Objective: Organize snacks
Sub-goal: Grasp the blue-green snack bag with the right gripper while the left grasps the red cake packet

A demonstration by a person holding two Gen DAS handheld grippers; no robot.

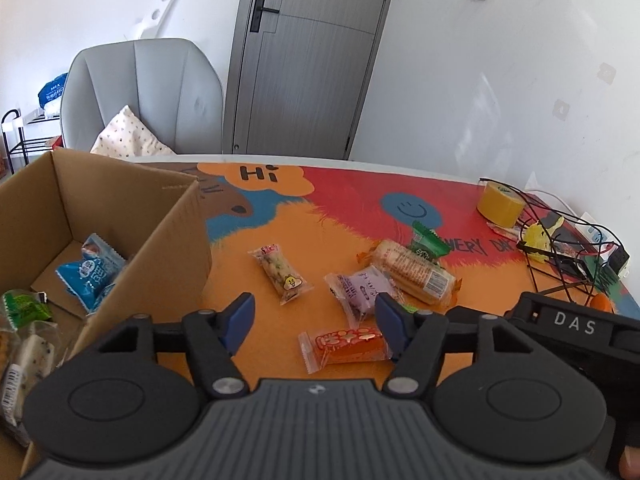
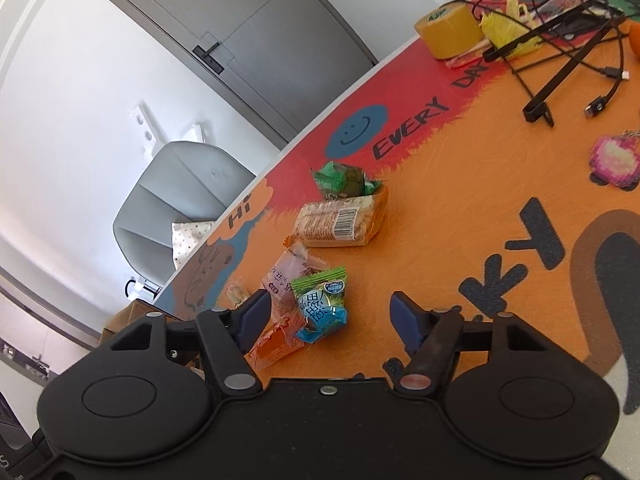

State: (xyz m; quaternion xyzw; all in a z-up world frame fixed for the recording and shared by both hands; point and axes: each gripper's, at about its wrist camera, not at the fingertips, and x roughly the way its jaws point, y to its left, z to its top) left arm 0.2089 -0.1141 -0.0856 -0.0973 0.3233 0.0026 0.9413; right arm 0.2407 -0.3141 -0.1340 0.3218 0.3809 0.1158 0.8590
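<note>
While ungrasped, snacks [image 1: 344, 346] between parted tools [image 1: 314, 322].

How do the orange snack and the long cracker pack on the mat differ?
The orange snack is a small flat packet with an orange filling; the cracker pack is far longer and thicker, showing pale stacked crackers and a barcode. The orange snack lies nearest the left tongs; the cracker pack lies farther back, against a green packet. Both lie loose on the mat in clear wrappers, outside the box.
</note>
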